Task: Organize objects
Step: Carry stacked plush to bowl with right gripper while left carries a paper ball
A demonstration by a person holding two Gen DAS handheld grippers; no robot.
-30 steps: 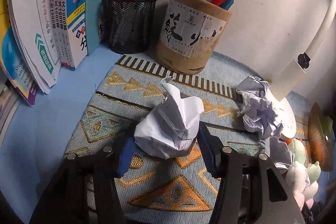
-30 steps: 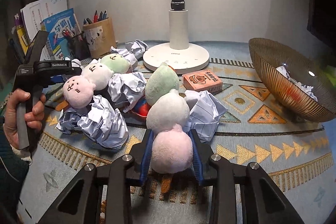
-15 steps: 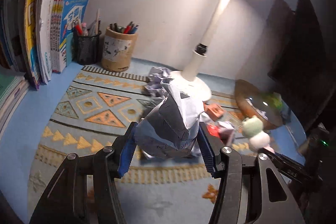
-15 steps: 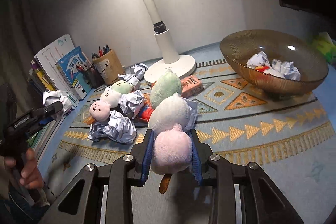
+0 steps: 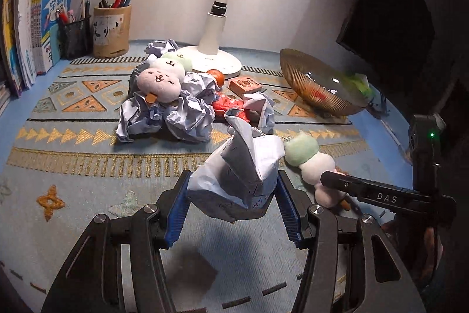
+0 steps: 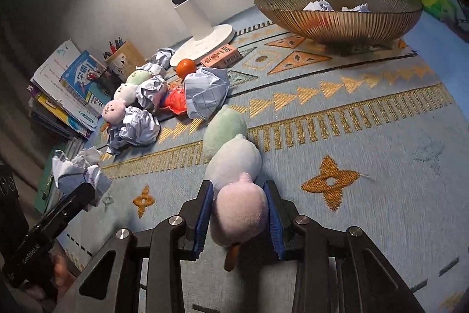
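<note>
— Crumpled white paper ball with pen marks: where is it?

— Clenched between the blue pads of the left gripper, lifted above the pale blue woven mat with gold triangle bands; its shadow falls on the mat below.

— And the right gripper?

— Its jaws are opening around a plush skewer of three soft balls, green, white and pink. The pink end sits between the pads and both pads appear to touch it, while the green end lies on the mat.

— What lies farther off?

— On the far left of the mat, a heap of crumpled lined paper balls, with a second plush skewer with drawn faces resting on top. Just right of that heap are a red crinkled wrapper, a small orange fruit and a flat orange box.

— Behind those?

— A white desk lamp with a round base, against the wall. Far left stand a tan cylindrical pen holder, a black mesh pen cup and upright books.

— Any container?

— A ribbed amber glass bowl at the far right, with a few crumpled papers inside.
</note>
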